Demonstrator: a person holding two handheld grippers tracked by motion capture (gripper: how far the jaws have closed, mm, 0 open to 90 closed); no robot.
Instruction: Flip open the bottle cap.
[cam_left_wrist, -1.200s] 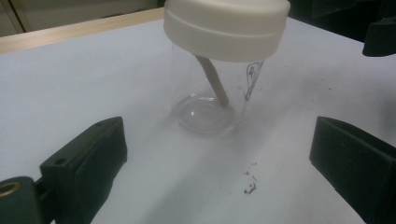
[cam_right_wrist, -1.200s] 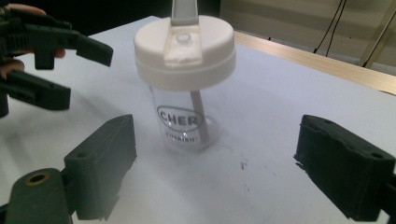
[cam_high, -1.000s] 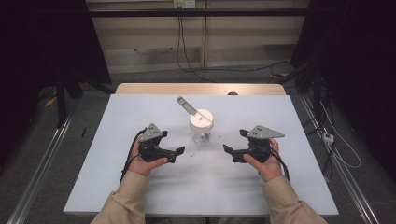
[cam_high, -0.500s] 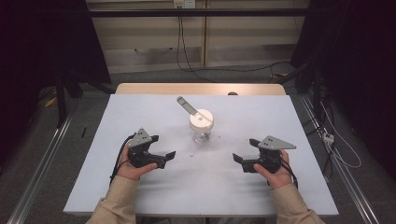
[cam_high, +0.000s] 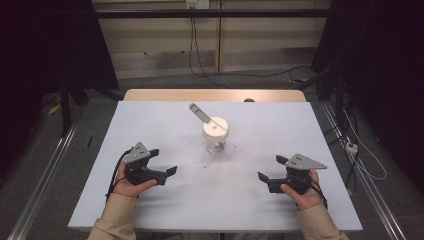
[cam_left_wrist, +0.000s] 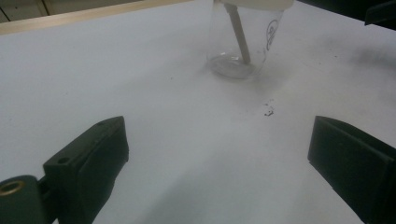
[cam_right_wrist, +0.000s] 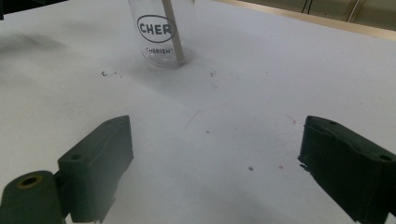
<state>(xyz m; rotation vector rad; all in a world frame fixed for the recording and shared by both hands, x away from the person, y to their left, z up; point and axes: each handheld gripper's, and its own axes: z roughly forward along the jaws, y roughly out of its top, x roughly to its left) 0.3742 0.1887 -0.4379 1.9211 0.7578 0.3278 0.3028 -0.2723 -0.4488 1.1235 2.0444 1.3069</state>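
Jaws, left gripper (cam_high: 162, 162): stood wide apart, nothing between them; had just been closing a little, still empty.
Jaws, right gripper (cam_high: 270, 169): spread wide, bare worktop between them, nothing held.
Left hand (cam_high: 129, 184): near the worktop's front left, gripper pointed inward toward the middle.
Right hand (cam_high: 300, 192): near the front right, gripper pointed inward toward the other one; the two were well apart.
Cup (cam_high: 216, 137): clear plastic, upright at mid-worktop, between and beyond the two grippers, touched by neither. White lid on top. Print on its wall read "CHER…" and "CHERISH" in the right gripper view (cam_right_wrist: 161, 35).
Stick (cam_high: 201, 113): pale flat stirrer, standing slanted in the cup, upper end leaning to the far left above the lid; lower end rested on the cup's floor (cam_left_wrist: 243, 46).
Worktop (cam_high: 165, 120): white sheet, a few dark specks just in front of the cup.
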